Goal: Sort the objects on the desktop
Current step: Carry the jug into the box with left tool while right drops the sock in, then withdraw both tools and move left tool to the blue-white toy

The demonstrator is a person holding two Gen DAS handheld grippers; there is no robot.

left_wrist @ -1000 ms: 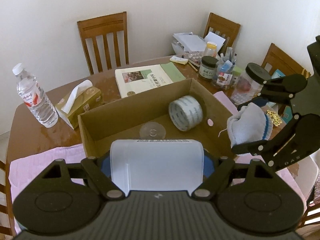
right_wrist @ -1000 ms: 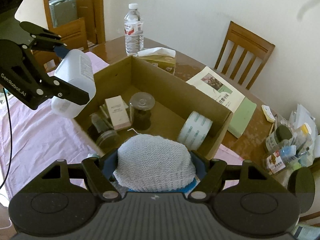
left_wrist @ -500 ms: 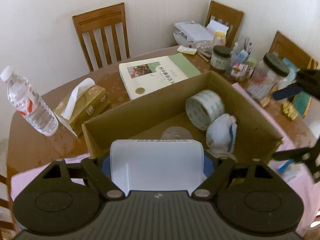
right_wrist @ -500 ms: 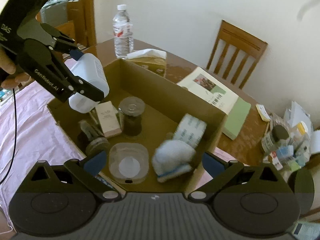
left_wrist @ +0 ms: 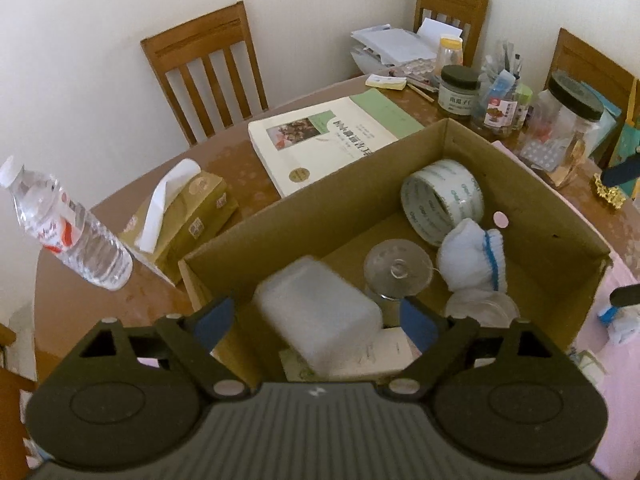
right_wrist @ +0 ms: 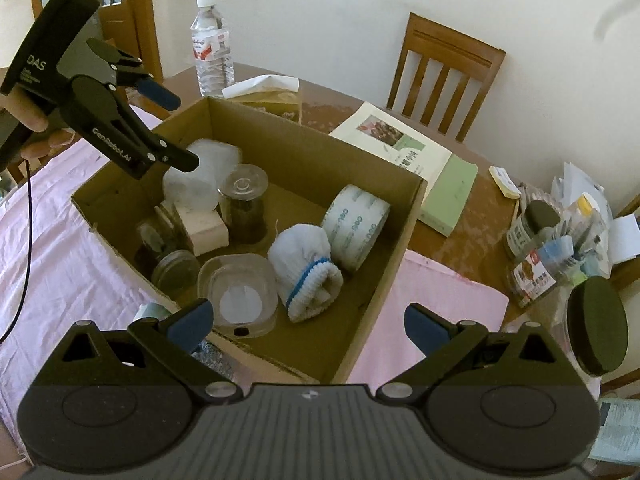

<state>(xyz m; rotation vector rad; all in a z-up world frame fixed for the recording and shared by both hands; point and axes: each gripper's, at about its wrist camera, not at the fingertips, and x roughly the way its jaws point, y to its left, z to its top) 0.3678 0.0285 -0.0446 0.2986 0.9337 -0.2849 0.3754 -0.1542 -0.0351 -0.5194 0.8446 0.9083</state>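
Dropping step: left gripper [left_wrist: 316, 320] jaws are opening, the plastic tub [left_wrist: 316, 316] between them falling free into the box [left_wrist: 560, 216]; right gripper [right_wrist: 306, 326] jaws released, empty. Next, fetch the jars [left_wrist: 458, 90] at two o'clock.

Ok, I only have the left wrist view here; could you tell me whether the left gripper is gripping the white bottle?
Observer: No. In the right wrist view, the left gripper has its jaws opening and its pads are clear of the white bottle, which is inside the cardboard box.
Operator: Thank you. What is under the bottle?
Observer: A small beige carton; the bottle's lower end seems to rest on it.
Operator: Is anything in the box hidden behind my gripper's body?
Observer: Yes, a dark jar with a round lid stands in the corner beside a clear square container.
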